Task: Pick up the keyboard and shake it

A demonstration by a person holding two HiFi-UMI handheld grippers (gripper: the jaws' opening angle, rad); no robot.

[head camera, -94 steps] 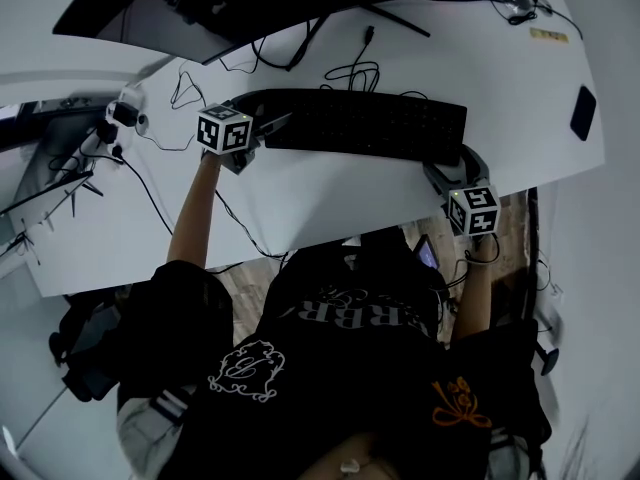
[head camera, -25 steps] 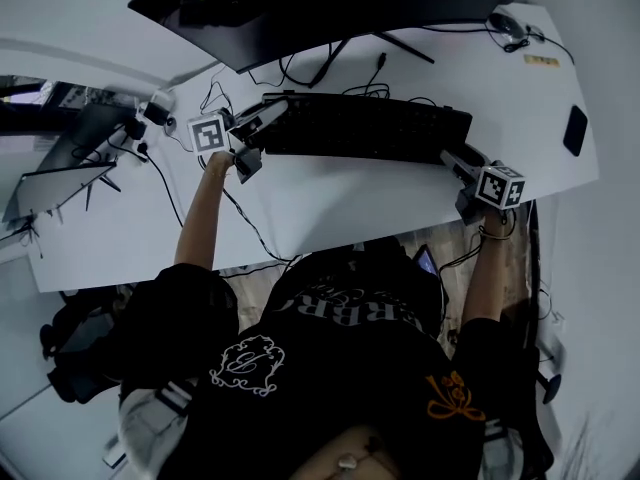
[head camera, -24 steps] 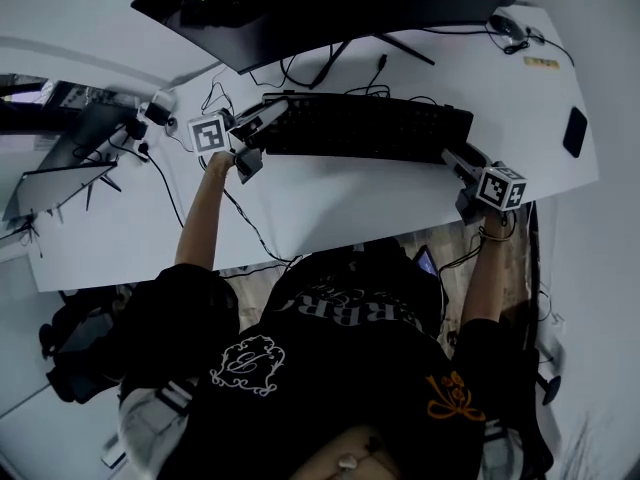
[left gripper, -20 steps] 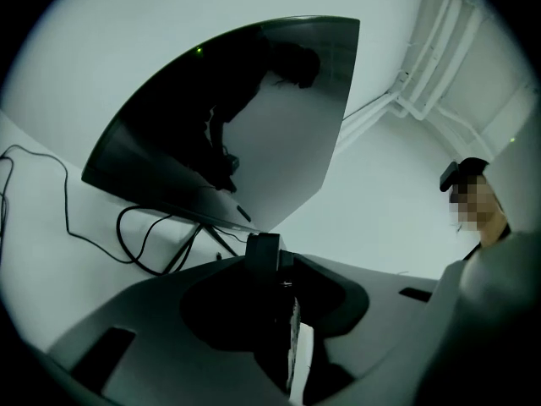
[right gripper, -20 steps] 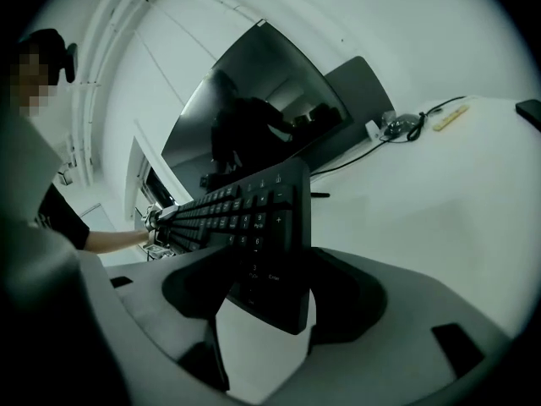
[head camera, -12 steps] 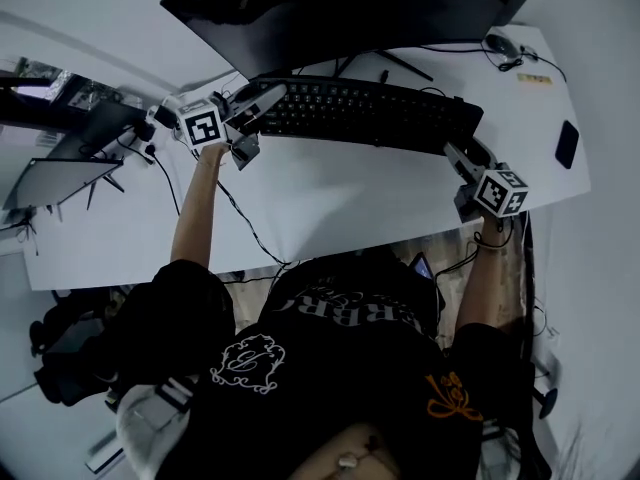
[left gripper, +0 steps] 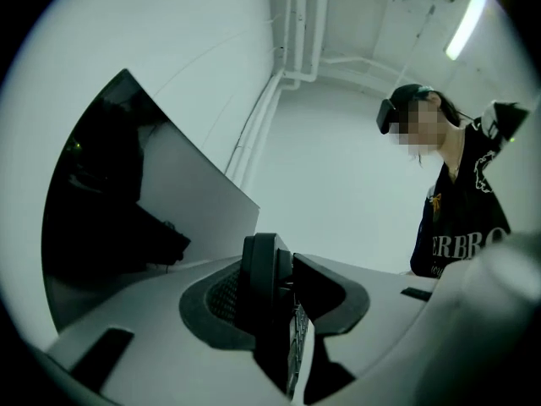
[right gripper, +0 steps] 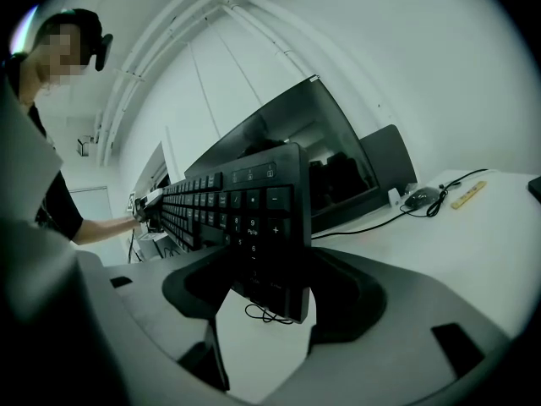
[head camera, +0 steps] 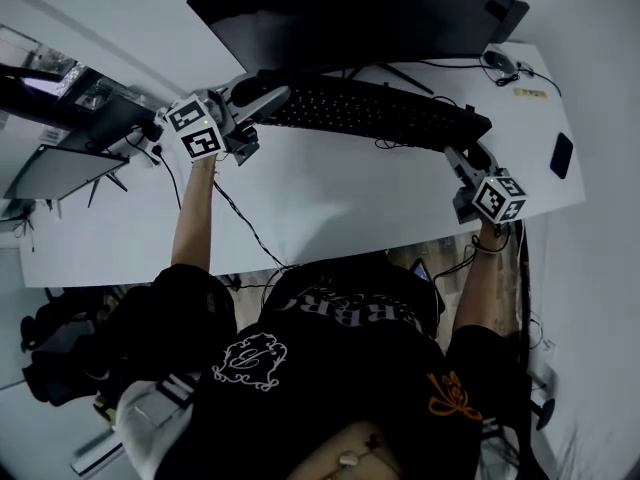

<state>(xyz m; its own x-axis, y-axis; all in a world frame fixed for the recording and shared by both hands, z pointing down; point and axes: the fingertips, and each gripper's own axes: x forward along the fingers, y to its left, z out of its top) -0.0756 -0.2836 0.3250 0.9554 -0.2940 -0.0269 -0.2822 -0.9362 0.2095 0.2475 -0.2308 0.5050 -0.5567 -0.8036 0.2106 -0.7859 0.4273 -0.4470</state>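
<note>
The black keyboard (head camera: 380, 113) hangs in the air above the white desk (head camera: 330, 203), in front of the dark monitor (head camera: 370, 13), carried by its two short ends and tipped so that its keys face the person. The left claw (head camera: 265, 98) is clamped on the keyboard's left end: in the left gripper view that end stands edge-on between the two jaws, which sit fairly close together with a pad against each face. Those jaws have just been opening a little, with the keyboard between them and gripped. The right claw (head camera: 468, 148) is clamped on the right end, at the number pad. In the right gripper view its jaws stand wider apart, one on each side of the board, and the rows of keys run away toward the other claw. Under the keyboard's lower edge a thin cable (right gripper: 266, 315) loops over the desk, and a mouse (head camera: 497, 61) lies at the far right corner.
</note>
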